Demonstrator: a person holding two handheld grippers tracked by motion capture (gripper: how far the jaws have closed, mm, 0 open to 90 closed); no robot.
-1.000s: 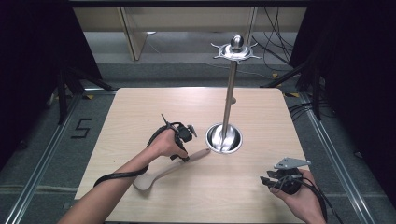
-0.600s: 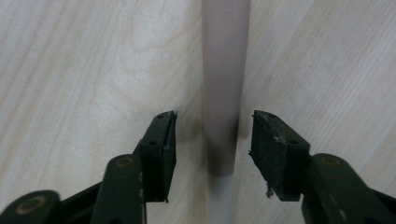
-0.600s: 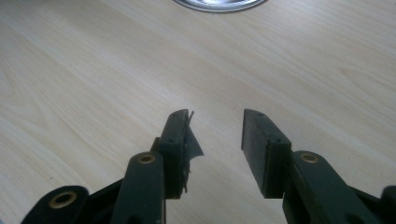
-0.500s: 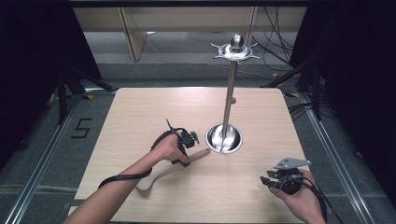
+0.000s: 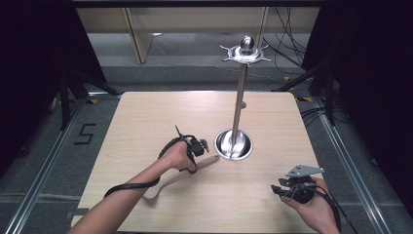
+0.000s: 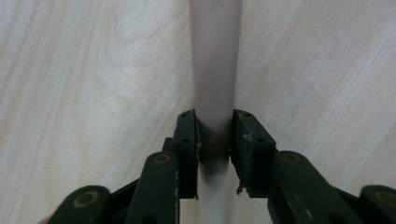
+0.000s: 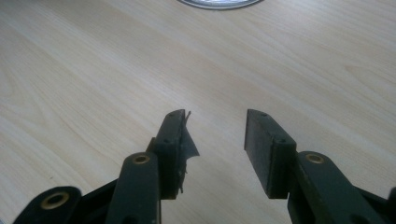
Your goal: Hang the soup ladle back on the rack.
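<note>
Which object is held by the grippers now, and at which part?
The left gripper has just closed on the beige utensil at its handle; the right gripper holds nothing.

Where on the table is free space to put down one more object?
The table is bare across its far left, behind the left gripper, and in the near middle between both hands. It is crowded where the pale utensil meets the metal stand, and around the right gripper.

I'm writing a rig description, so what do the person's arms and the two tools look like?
Both forearms are bare, with no sleeves. The left tool and right tool are black with two flat-padded jaws, brass-coloured pivot pins and trailing black cables. The right one carries a grey three-cornered plate.
</note>
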